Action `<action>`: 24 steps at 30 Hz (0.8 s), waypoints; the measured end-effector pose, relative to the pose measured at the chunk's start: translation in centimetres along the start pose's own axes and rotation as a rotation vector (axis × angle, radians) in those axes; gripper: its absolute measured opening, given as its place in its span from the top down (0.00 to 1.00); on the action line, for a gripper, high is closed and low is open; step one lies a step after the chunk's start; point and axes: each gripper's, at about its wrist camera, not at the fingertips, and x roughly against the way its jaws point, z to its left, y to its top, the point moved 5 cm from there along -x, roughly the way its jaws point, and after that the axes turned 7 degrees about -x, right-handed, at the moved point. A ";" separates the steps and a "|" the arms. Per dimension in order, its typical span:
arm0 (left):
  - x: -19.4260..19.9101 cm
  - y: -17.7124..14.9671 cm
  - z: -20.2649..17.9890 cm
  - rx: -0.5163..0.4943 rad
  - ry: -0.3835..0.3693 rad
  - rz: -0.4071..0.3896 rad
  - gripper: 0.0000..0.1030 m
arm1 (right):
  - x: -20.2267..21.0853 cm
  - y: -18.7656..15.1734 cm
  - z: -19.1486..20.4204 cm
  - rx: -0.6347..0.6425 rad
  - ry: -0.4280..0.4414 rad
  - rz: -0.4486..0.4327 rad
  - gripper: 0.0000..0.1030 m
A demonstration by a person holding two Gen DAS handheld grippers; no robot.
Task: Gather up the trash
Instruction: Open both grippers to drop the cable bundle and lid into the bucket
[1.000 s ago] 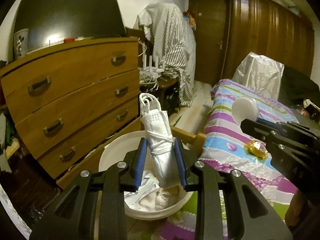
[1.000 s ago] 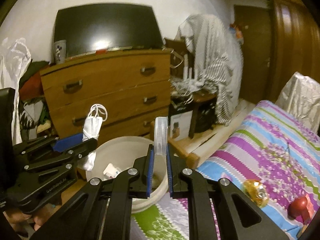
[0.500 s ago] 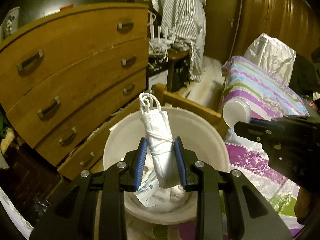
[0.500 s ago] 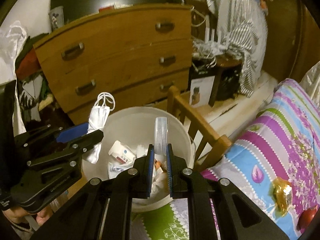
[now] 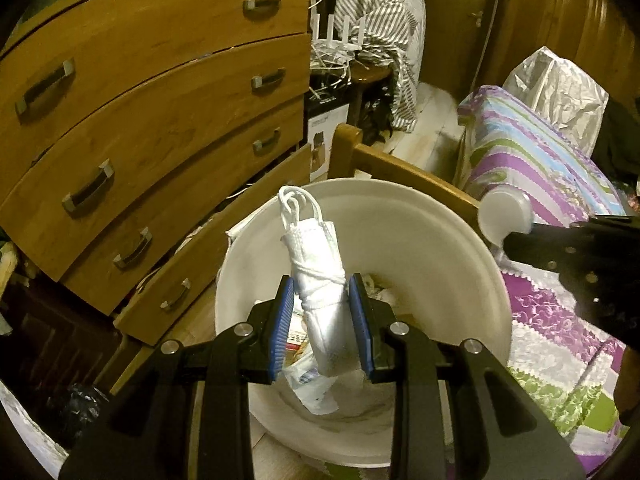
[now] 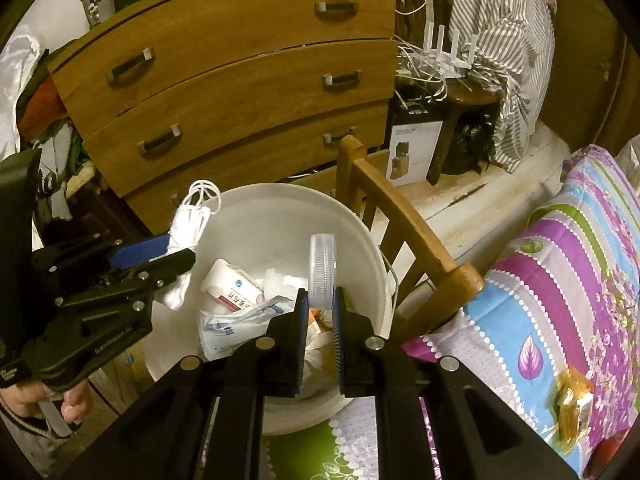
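Left wrist view: left tool [image 5: 322, 322] clamps rolled mask [image 5: 320, 280] over bin [image 5: 472, 256] | right tool [image 6: 321, 322] pinches plastic lid [image 6: 322, 264] | both unreleased | wrapper [image 6: 574, 404] left on bed [image 6: 560, 280]

- Two grippers are seen: the left gripper [image 5: 322, 312] and the right gripper [image 6: 320, 312].
- One rolled face mask [image 5: 320, 280] is counted.
- One plastic lid [image 6: 322, 274] is counted.
- One white bin [image 6: 360, 220] is present.
- One dresser [image 6: 240, 80] is seen at the far left.
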 end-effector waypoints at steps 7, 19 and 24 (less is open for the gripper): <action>-0.3 0.0 0.2 0.005 0.003 0.005 0.73 | -0.3 -0.1 -0.4 -0.001 -0.004 0.006 0.87; -0.4 0.1 0.2 0.007 0.008 0.004 0.73 | -0.4 -0.1 -0.4 -0.002 -0.006 0.009 0.87; -0.6 0.2 0.3 0.004 0.022 0.007 0.64 | -0.3 0.0 -0.6 -0.014 -0.004 -0.005 0.66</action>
